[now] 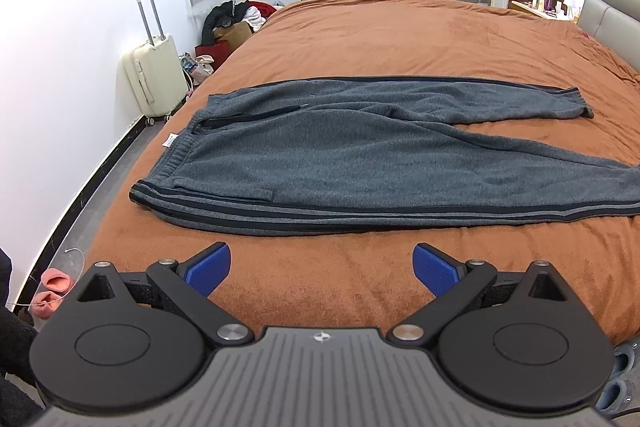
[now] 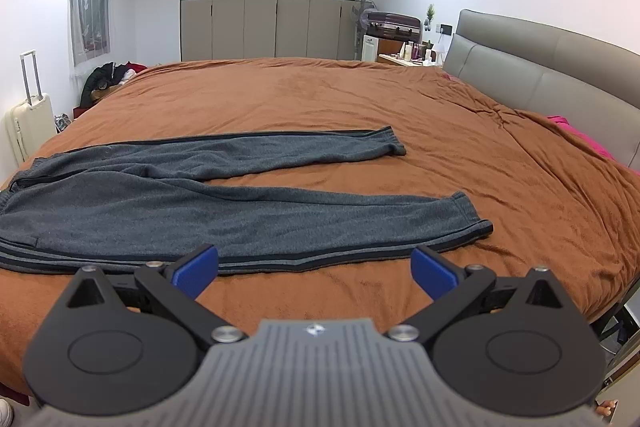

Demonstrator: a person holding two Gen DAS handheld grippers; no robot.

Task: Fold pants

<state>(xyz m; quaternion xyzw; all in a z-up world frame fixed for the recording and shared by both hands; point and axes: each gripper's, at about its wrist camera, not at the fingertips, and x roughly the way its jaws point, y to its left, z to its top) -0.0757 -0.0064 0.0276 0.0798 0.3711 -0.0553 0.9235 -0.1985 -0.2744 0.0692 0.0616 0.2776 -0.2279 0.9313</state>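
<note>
Lying flat across the near half of a bed (image 1: pixel 400 35) covered in a rust-brown blanket, a pair of grey pants (image 1: pixel 320 163) is seen spread out full length, parallel to the bed's near edge. The waistband (image 1: pixel 176 155) is turned toward the bed's left edge, where a small white label sticks out and a dark drawstring (image 1: pixel 248 115) trails over the cloth. The two legs are parted in a narrow V toward the right: the far leg (image 2: pixel 280 151) ends in a cuff near the middle of the bed, while the near leg (image 2: pixel 320 223), edged with dark side stripes, runs just inside the near edge.

The left gripper (image 1: pixel 322 267) is held over bare blanket at the near edge, just short of the striped side seam, its blue pads (image 1: pixel 210 267) spread wide with nothing between them. The right gripper (image 2: pixel 316 269) is held the same way beside the lower part of the near leg, jaws wide apart and empty, one blue pad (image 2: pixel 196 269) seen against the striped hem line.

A cream suitcase (image 1: pixel 154 79) is stood on the floor beyond the bed's left edge, and a grey padded headboard (image 2: pixel 540 67) is seen along the right edge. A row of grey wardrobe doors (image 2: pixel 260 27) lines the far wall.
</note>
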